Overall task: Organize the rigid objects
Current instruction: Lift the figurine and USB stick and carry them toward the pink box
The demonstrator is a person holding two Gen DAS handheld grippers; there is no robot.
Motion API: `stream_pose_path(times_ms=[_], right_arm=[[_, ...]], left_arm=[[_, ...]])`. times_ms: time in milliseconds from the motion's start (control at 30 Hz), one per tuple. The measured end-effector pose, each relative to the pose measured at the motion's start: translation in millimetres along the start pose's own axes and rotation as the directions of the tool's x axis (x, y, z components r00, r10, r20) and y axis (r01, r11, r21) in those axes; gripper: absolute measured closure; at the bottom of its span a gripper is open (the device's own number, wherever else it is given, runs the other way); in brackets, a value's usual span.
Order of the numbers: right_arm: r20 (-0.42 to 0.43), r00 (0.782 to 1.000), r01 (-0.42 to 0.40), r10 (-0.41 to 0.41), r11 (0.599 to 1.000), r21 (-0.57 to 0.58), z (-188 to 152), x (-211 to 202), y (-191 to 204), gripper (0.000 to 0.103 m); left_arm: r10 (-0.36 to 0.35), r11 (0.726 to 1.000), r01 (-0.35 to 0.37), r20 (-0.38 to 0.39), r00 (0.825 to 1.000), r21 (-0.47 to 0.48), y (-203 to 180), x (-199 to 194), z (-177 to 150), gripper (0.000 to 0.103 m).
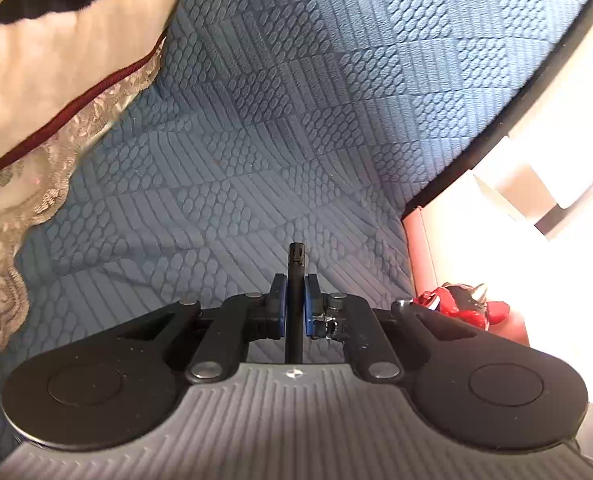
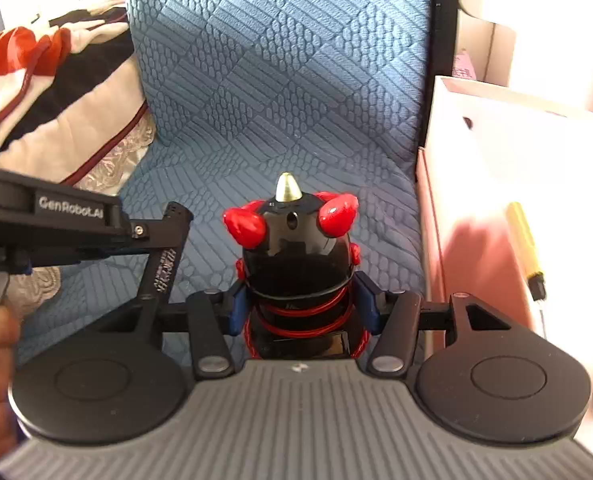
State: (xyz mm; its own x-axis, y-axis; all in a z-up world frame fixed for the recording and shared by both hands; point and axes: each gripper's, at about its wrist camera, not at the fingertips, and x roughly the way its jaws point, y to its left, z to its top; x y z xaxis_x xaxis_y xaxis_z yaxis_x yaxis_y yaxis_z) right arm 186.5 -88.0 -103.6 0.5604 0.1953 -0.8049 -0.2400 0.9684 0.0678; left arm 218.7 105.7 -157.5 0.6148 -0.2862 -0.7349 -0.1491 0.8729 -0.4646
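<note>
My left gripper point(image 1: 295, 300) is shut on a slim black pen point(image 1: 295, 280) that points forward over the blue quilted cover point(image 1: 276, 120). The same pen point(image 2: 168, 256) shows in the right wrist view, held by the left gripper at the left. My right gripper point(image 2: 302, 304) is shut on a black toy figure with red ears and a gold spike point(image 2: 296, 248), held upright above the cover point(image 2: 276, 80). The toy point(image 1: 456, 304) also shows at the right edge in the left wrist view.
A pink box point(image 2: 496, 200) stands to the right with a yellow pen point(image 2: 524, 244) inside. A cream, black and red pillow with lace trim point(image 1: 48, 92) lies at the left point(image 2: 56, 92). The cover's dark edge point(image 1: 536, 88) runs along the right.
</note>
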Motion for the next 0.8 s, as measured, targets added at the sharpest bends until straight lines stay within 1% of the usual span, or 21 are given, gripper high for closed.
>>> stream_pose_path(times_ms=[167,267,433,467,567,700,800], right_arm=[[0.008,1.0,-0.01,0.01,1.0,-0.003,-5.5,-24.2,1.8,0.047],[0.011,1.0,-0.008,0.008,1.0,-0.008,-12.4,-36.3,0.6,0.047],[0.022,1.0,-0.004,0.004,1.0,-0.009,-21.9,-56.9,-3.5,0.047],[0.025,1.0,-0.004,0.004,1.0,-0.007,-22.3,-61.3,-4.4,0.047],[0.049,0.999,-0.008,0.008,1.0,-0.004,-21.6,-75.6,-8.0,0.047],[0.08,0.997,-0.018,0.018,1.0,0.004,-15.7,-93.9,-15.2,0.047],[0.103,0.995,-0.019,0.019,1.0,0.005,-8.9,-105.5,-21.6,0.047]], left_arm=[[-0.006,0.999,0.006,0.005,1.0,0.031,-11.3,-18.2,-14.7,0.092],[-0.041,0.999,0.041,-0.004,0.999,0.026,-16.6,-29.6,-25.0,0.093],[-0.053,0.995,0.051,0.021,0.998,0.082,-34.9,-46.7,-37.9,0.092],[-0.057,0.995,0.054,0.04,0.998,0.082,-36.4,-51.7,-39.9,0.092],[-0.081,0.996,0.078,0.054,0.995,0.052,-36.7,-62.9,-42.2,0.093],[-0.092,0.993,0.085,0.07,0.993,0.086,-50.0,-74.8,-40.3,0.092],[-0.109,0.993,0.105,0.082,0.991,0.056,-60.1,-79.3,-41.8,0.093]])
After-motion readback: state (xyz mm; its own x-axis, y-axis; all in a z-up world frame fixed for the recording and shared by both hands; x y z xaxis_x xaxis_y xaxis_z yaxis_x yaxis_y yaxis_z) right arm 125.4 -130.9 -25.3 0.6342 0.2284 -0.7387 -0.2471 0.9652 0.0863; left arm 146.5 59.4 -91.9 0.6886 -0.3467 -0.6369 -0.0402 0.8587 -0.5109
